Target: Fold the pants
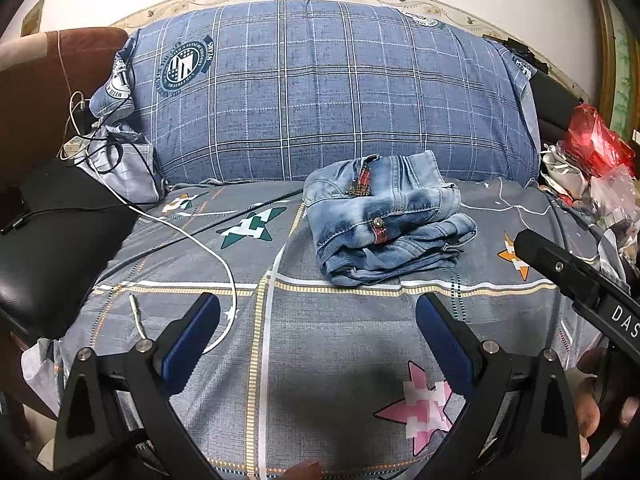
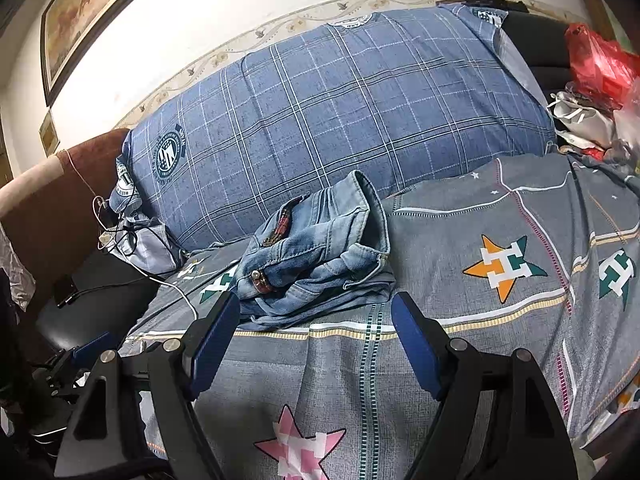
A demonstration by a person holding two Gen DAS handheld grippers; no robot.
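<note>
A pair of light blue denim pants lies folded in a compact bundle on the grey star-patterned bed sheet, in front of a big blue plaid pillow. It also shows in the right wrist view. My left gripper is open and empty, held back from the bundle over bare sheet. My right gripper is open and empty, just short of the bundle's near edge. The right gripper's black body shows at the right of the left wrist view.
The blue plaid pillow leans on the wall behind. A white cable and charger wires lie at the left by a brown armrest. A red plastic bag and clutter sit at the right.
</note>
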